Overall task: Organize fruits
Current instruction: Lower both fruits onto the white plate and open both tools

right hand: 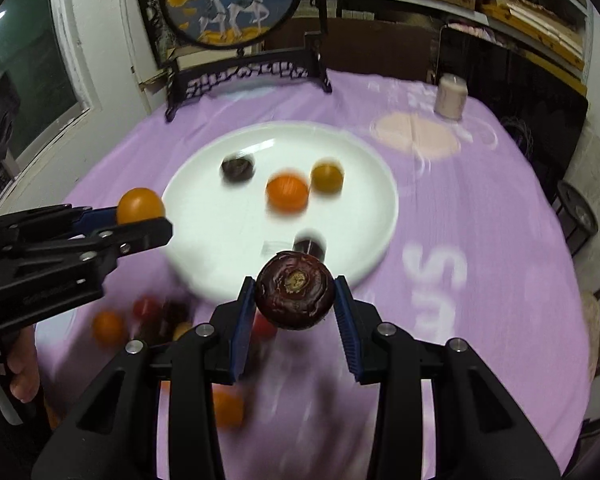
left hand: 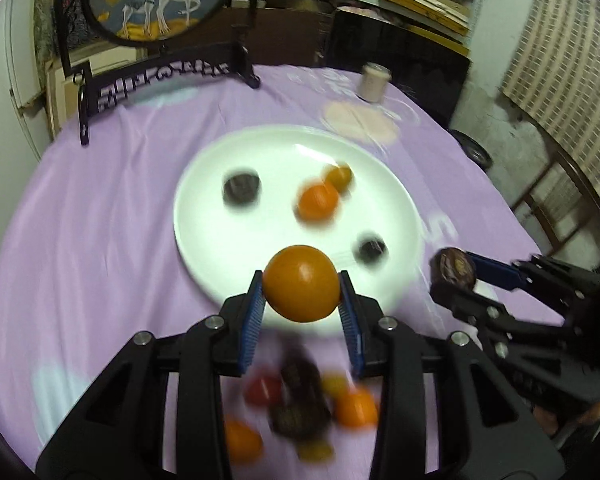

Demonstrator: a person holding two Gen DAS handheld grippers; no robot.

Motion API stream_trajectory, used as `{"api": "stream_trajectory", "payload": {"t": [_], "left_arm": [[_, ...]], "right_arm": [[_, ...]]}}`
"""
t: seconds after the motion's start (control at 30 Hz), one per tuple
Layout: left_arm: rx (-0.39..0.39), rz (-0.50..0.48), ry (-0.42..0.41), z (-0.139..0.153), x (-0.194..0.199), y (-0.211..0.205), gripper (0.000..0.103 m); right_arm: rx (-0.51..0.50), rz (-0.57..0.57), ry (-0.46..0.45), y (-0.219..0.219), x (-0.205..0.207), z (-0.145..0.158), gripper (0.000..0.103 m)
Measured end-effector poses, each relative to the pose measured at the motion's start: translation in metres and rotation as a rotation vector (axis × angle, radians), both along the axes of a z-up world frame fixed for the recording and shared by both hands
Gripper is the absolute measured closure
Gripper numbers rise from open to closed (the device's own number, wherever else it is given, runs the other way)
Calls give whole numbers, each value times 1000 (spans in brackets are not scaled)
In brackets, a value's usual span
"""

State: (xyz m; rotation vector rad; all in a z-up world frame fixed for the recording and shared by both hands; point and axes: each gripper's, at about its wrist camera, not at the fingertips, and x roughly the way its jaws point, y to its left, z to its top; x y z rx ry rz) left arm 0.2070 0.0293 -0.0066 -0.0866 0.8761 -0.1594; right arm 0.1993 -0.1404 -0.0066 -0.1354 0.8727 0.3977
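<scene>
My left gripper [left hand: 302,294] is shut on an orange fruit [left hand: 301,283] and holds it above the near rim of the white plate [left hand: 204,216]. My right gripper [right hand: 295,296] is shut on a dark purple fruit [right hand: 295,289] above the plate's near right rim [right hand: 376,216]. On the plate lie two dark fruits [right hand: 238,169], an orange one [right hand: 287,193] and a yellow one [right hand: 327,176]. A pile of several loose fruits [left hand: 300,412] lies on the cloth below my left gripper. Each gripper shows in the other's view [right hand: 140,220] [left hand: 456,276].
A purple cloth [right hand: 480,280] covers the round table. A black-framed round deer screen [right hand: 236,4] stands at the back. A pale jar [right hand: 451,95] stands at the back right. Shelves and a chair are beyond the table.
</scene>
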Motion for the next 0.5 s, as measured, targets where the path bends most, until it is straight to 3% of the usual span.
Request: {"api": "stream_trajectory", "payload": {"t": [0.13,0.27,0.5], "left_arm": [[-4,44,20,4,59,6,67],[-21,66,80,-11,100,8,67],[-32,46,118,-33,121,2,66]], "right_arm": [[-25,-14,-13,13,51,2,63],[-19,-32,45,14,85,-16,64],[-15,-44,83,12,103,-34,64]]}}
